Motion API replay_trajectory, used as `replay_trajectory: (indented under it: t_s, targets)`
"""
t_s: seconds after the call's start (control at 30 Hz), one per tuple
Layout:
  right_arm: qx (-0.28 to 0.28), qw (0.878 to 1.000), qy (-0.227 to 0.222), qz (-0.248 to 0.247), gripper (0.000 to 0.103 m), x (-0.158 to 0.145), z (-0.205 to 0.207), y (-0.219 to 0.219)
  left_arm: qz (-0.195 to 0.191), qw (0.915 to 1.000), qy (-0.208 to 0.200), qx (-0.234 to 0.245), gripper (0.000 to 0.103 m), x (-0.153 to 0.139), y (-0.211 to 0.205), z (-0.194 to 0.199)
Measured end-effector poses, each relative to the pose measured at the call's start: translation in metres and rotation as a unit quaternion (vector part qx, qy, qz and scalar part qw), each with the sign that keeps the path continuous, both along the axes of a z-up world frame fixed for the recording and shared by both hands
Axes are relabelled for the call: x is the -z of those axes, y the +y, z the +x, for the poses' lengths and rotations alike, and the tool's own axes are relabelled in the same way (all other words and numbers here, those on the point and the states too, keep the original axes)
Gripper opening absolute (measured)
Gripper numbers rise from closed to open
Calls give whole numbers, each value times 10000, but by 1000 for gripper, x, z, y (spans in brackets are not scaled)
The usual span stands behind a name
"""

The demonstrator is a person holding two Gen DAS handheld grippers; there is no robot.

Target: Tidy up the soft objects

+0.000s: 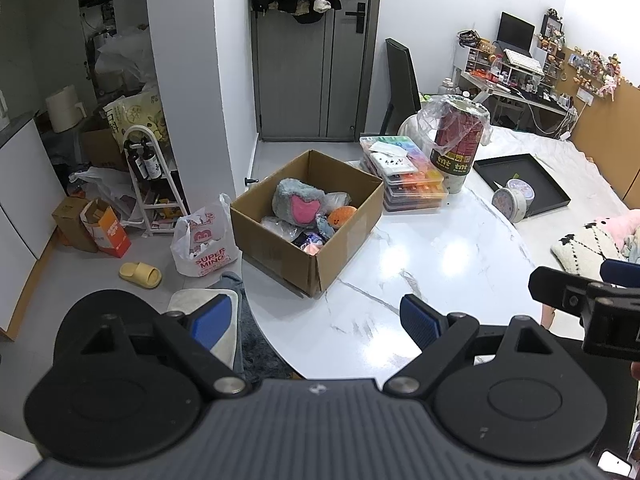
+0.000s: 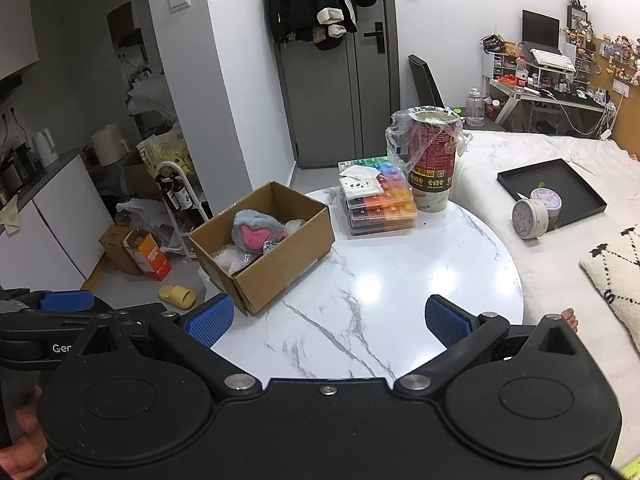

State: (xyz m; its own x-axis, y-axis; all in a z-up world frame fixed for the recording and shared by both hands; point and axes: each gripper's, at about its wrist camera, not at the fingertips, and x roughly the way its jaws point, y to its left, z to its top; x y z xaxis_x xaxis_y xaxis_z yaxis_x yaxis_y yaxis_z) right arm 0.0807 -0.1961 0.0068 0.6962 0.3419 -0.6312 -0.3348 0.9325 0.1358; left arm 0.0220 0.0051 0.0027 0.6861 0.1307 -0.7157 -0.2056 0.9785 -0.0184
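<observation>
An open cardboard box point(image 1: 276, 248) point(image 2: 280, 264) stands on the left part of the round white marble table point(image 1: 440, 264) point(image 2: 380, 280). Inside lie a grey plush with a pink heart point(image 1: 298, 202) point(image 2: 254, 234), an orange plush point(image 1: 342, 214) and other small soft items. My left gripper point(image 1: 316, 318) hovers open over the table's near edge with nothing between its blue pads. My right gripper point(image 2: 330, 318) is open too, empty, near the table's front. In the left wrist view the right gripper's fingers point(image 1: 576, 292) show at the right edge.
A stack of colourful organiser cases point(image 1: 404, 176) point(image 2: 376, 200) and a tall bagged cup point(image 1: 456, 140) point(image 2: 434, 156) stand at the table's back. A bed with a black tray point(image 1: 524, 184) point(image 2: 554, 190), round tins and a white patterned cushion point(image 2: 616, 276) lies right. Bags, boxes and a yellow slipper point(image 1: 140, 275) litter the floor at left.
</observation>
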Motion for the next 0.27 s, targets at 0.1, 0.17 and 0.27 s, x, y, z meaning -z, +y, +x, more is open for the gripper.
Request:
replay_trajectory:
  t_s: [0.1,0.17,0.27]
  targets:
    - [16,10000,7,12,103,1,0,-1,-34,10000,28,2,90,1,1,0]
    - [26,10000,13,11,103,1,1,-2,-44,10000,35,5,90,1,1,1]
    - [42,10000,27,13,103,3,3,-2,-40,10000,67,19,90,3,1,2]
